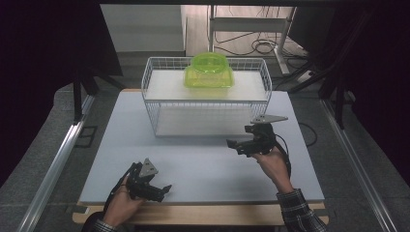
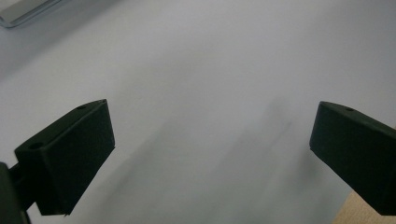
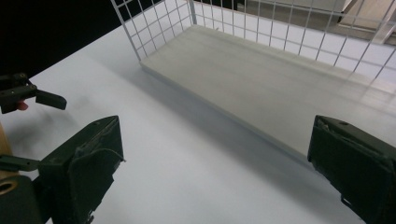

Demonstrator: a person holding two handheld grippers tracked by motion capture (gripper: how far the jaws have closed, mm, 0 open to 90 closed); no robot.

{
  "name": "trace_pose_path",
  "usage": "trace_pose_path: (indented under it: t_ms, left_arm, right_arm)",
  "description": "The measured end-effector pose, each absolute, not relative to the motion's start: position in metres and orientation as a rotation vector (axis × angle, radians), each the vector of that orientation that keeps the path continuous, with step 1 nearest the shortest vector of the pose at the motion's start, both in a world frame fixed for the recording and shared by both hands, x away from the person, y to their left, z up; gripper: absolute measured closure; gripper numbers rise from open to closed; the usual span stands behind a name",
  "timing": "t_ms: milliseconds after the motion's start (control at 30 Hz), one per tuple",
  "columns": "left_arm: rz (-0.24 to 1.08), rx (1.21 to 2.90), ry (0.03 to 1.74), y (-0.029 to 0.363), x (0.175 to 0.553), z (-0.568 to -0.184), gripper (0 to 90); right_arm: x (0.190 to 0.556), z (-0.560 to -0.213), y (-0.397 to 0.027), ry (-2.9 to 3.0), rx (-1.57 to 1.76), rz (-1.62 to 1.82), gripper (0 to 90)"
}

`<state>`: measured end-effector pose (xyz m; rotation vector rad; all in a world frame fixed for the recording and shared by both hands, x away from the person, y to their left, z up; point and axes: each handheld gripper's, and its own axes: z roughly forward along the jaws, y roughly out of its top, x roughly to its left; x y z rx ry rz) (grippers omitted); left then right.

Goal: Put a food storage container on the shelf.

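A white wire rack (image 1: 151, 104) stands at the back middle of the pale grey table (image 1: 203, 169). On its upper shelf sits a translucent yellow-green lidded container (image 1: 209, 71). The lower shelf board (image 3: 261, 79) is bare. My right gripper (image 1: 234, 146) hovers in front of the rack's right half, pointing left; its jaws (image 3: 215, 135) are wide open with nothing between them. My left gripper (image 1: 162, 191) rests low near the table's front left edge, open (image 2: 212, 121) over bare tabletop. The left gripper (image 3: 28, 93) also appears far off in the right gripper view.
A wooden strip (image 1: 203, 215) runs under the table's front edge. Metal rails (image 1: 53, 169) lie on the floor to the left and right. Cables (image 1: 261, 46) and a frame stand behind the rack. Bare tabletop stretches between the two grippers.
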<state>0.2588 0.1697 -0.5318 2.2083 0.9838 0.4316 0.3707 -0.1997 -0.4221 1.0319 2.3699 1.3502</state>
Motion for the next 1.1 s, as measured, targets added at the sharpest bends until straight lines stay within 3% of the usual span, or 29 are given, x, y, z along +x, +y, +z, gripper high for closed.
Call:
trace_pose_path:
  t_ms: [1100]
  left_arm:
    - [0.482,2.193,1.024,0.168,0.260,-0.534,0.0]
  right_arm:
    - [0.330,-0.486,-0.225,2.402,1.027,1.151,3.8]
